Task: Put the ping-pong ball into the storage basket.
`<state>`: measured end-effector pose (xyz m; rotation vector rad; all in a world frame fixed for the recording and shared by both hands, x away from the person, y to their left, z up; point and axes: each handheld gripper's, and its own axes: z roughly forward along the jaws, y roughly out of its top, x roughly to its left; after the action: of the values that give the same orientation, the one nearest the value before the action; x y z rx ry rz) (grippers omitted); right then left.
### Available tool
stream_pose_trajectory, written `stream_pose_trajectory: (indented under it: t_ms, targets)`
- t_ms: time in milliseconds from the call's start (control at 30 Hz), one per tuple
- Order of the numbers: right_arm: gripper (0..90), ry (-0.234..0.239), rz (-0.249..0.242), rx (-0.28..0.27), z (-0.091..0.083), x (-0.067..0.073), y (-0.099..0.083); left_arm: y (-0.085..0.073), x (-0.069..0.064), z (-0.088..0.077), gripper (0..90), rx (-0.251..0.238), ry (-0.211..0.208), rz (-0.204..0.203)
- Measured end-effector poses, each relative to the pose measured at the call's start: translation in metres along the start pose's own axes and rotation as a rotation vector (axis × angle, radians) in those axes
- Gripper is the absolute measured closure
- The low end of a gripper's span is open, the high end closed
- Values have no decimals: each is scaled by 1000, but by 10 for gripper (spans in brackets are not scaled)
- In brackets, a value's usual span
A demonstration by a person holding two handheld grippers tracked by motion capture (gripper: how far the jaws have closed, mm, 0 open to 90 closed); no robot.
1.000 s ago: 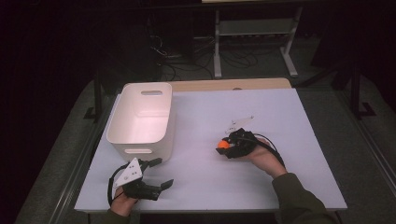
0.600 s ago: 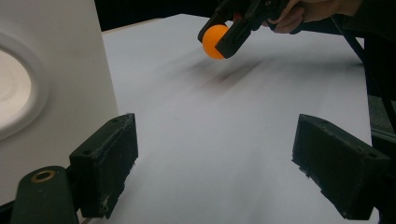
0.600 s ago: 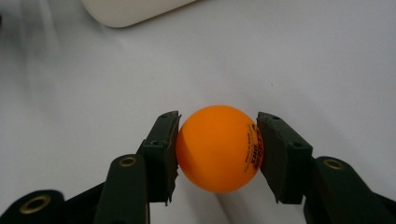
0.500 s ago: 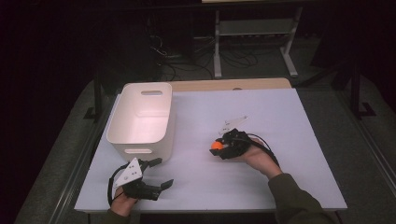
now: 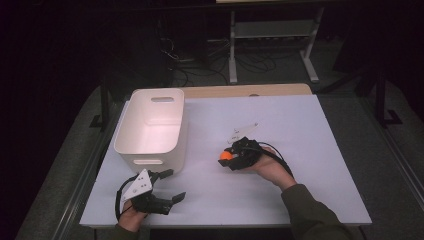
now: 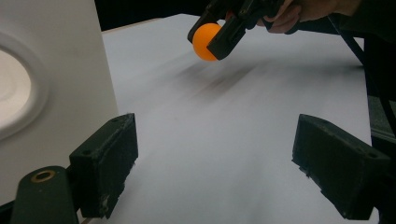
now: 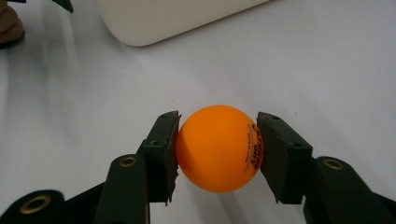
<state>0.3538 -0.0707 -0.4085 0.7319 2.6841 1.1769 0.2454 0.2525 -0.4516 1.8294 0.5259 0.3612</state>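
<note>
An orange ball (image 7: 218, 147) with dark print on its side is pinched between both pads of my right gripper (image 7: 217, 149), which is shut on it. From above, the ball (image 5: 226, 155) shows at the tip of the right gripper (image 5: 229, 157), near the table's middle and just above the white top. The left gripper view catches that ball (image 6: 206, 41) held off the surface, a faint shadow under it. My left gripper (image 5: 170, 185) rests near the front left edge, open, nothing between its jaws. Its jaws frame bare tabletop in its own view (image 6: 215, 163).
A white plastic bin (image 5: 154, 126) with handle cutouts stands at the left of the table (image 5: 300, 130), just beyond the left gripper; its wall (image 6: 56, 74) fills that gripper's left side. A wooden strip runs along the far edge. A metal rack stands on the floor behind.
The right gripper has shifted slightly toward the left with the ball in its grip. The left gripper has stayed put.
</note>
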Motion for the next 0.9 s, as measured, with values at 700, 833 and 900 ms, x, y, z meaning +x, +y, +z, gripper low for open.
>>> stream_pose_trajectory:
  t_ms: [700, 833, 900]
  targets:
    - [497, 42, -28, -5, 11, 13, 16, 0, 0, 0, 141, 2, 1, -1]
    - [497, 47, -42, -5, 12, 14, 18, 0, 0, 0, 141, 3, 1, -2]
    - [498, 48, -39, -5, 12, 15, 19, 0, 0, 0, 141, 2, 1, -1]
